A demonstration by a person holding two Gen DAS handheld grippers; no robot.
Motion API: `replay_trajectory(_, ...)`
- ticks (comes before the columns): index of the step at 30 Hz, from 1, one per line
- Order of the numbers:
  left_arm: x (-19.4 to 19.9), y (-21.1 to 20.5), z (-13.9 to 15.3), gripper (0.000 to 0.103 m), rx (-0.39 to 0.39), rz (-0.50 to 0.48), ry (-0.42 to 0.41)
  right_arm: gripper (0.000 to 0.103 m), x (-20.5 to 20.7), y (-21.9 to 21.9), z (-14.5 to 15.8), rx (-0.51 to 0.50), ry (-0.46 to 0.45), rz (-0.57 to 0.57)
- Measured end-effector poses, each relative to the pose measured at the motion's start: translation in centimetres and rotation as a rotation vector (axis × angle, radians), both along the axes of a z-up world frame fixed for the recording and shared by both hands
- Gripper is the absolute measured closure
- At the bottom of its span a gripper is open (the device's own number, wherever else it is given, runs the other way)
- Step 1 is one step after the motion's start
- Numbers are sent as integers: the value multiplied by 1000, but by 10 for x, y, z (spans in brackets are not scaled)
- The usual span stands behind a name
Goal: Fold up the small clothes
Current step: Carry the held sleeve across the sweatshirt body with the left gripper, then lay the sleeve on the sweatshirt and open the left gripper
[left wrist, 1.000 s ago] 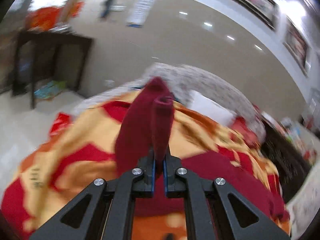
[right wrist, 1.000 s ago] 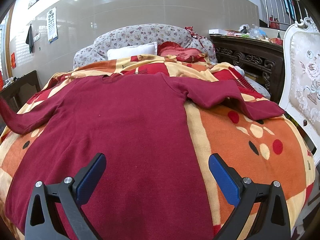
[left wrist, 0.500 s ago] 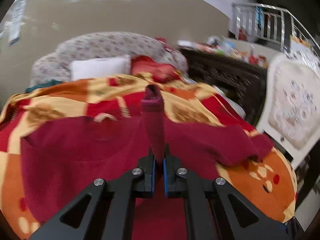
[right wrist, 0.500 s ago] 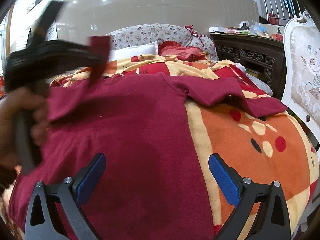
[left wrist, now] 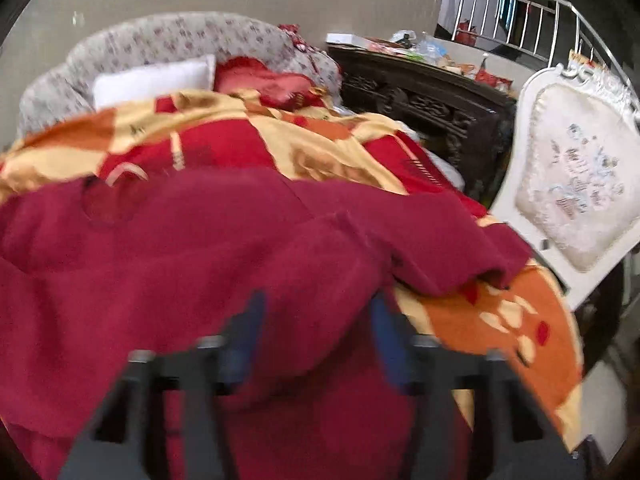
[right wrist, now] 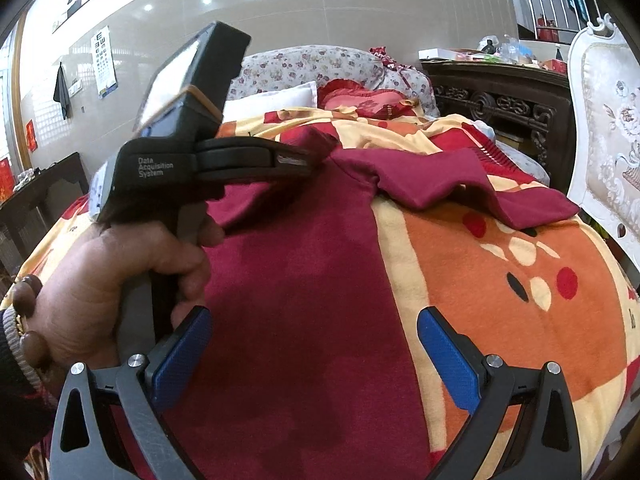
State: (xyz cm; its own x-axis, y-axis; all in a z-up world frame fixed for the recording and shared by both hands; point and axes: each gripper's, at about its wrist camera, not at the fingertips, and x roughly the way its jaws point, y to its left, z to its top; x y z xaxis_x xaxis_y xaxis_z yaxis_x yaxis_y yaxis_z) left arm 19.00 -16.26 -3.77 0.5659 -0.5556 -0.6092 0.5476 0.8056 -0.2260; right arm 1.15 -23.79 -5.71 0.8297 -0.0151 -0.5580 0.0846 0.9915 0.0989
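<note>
Since the left tongs (left wrist: 316,344) look parted (blurred) over the folded sleeve (left wrist: 320,280), and the right tongs (right wrist: 312,356) gape idle, the maroon sweater (right wrist: 312,280) could slip unfolded.

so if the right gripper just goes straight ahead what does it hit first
Most likely the maroon shirt spread on the blanket: the right gripper, jaws open, points across it. Depth is unclear.

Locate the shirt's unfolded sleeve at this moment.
In the right wrist view the sleeve lies spread to the right of the maroon shirt, on the orange blanket, pointing toward the white chair.
</note>
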Motion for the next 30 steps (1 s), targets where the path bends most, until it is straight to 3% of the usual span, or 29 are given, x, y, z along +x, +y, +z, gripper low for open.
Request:
replay_trajectory(3, -10, 4, 5, 38, -45, -77, 40, 0, 0, 0, 0, -4, 0, -1)
replay_trajectory(8, -36, 50, 25, 38, -73, -115, 2, 0, 0, -1, 0, -5, 1, 1)
replay_trajectory(11, -34, 106, 31, 38, -21, 7, -52, 0, -1, -1, 0, -5, 1, 0)
replay_trajectory(13, -22, 152, 31, 38, 21, 148, -73, 0, -1, 0, 0, -8, 4, -1)
replay_trajectory(18, 23, 225, 25, 38, 16, 405, -35, 0, 1, 0, 0, -26, 8, -3)
replay_trajectory(21, 60, 245, 9, 39, -42, 484, 76, 0, 3, 1, -1, -36, 16, -1)
replay_trajectory(23, 82, 253, -10, 39, 1, 555, 152, 0, 5, 1, -1, -42, 21, -1)
replay_trajectory(25, 102, 261, -34, 38, -16, 574, 256, 0, 6, 1, -1, -46, 25, -4)
replay_trajectory(30, 93, 264, -25, 37, -22, 568, 193, 0, 6, 1, -1, -51, 20, -8)
